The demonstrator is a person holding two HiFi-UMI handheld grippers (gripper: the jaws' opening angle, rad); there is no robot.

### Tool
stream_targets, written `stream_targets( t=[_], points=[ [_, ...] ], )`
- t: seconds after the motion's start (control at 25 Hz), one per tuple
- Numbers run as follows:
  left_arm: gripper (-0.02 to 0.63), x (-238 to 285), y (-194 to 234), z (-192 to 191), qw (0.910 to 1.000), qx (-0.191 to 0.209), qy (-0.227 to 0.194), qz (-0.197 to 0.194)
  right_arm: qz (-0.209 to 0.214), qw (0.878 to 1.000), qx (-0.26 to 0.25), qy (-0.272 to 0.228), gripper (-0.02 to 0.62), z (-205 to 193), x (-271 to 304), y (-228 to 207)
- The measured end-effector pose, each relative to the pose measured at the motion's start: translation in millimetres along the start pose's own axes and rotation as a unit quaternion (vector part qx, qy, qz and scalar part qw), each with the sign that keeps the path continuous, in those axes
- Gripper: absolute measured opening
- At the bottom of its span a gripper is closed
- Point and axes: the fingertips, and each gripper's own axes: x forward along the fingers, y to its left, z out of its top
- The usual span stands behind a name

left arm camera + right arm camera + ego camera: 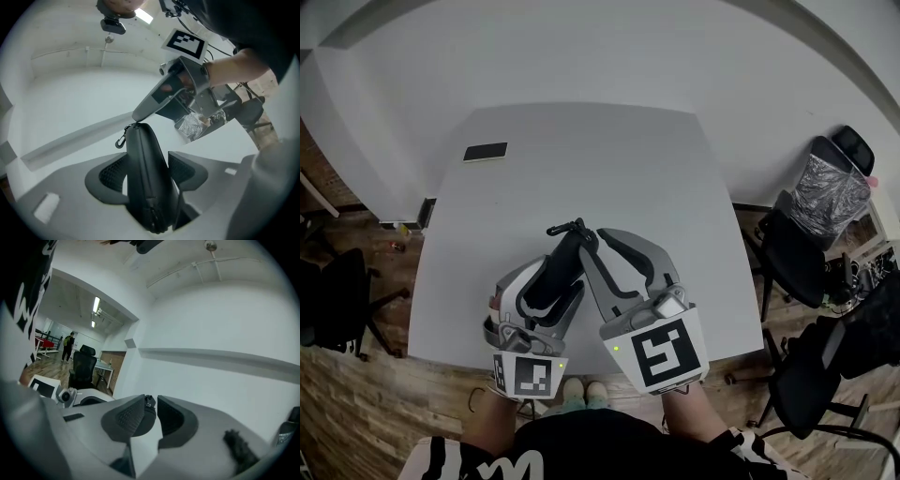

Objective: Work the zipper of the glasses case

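Your left gripper [548, 292] is clamped on the glasses case [558, 272], which is held up off the table [581, 159] above the middle of its near edge. Its far end and the small clip [558, 230] point away from you. In the left gripper view both pads press the broad sides of the case [147, 178], with the zipper [152, 211] running up the narrow edge that faces the camera. That is a sound hold, because the track stays clear of the pads, so keep it there. Your right gripper [595, 242] is at the far end beside the clip [121, 140]. Its jaws stand slightly apart and pinch nothing. In the right gripper view a small dark piece [149, 401] shows in the gap. It may be the zipper pull or the clip's fitting, and you cannot tell which from here. Expect the case to be light, with a semi-stiff moulded shell under a smooth covering. It should take a firm squeeze on its flat sides, but too much pressure will likely bow the shell and bind the zipper. The pull is probably small and slick, so take it deep between the pad tips and draw it along the line of the track. The curve at the end is where it is most likely to snag, and the case could twist in your left grip there.
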Motion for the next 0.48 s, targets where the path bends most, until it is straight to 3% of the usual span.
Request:
stream_targets(
  t=[0.28,0.48],
  points=[
    [0.276,-2,4,3,0.9972,0.067,-0.005,0.032,0.020,1.000,0.002,-0.005,0.074,16,-2,0],
    [0.277,-3,8,5,0.9895,0.138,-0.011,0.043,0.034,0.999,-0.003,0.018,0.074,14,2,2]
  ],
)
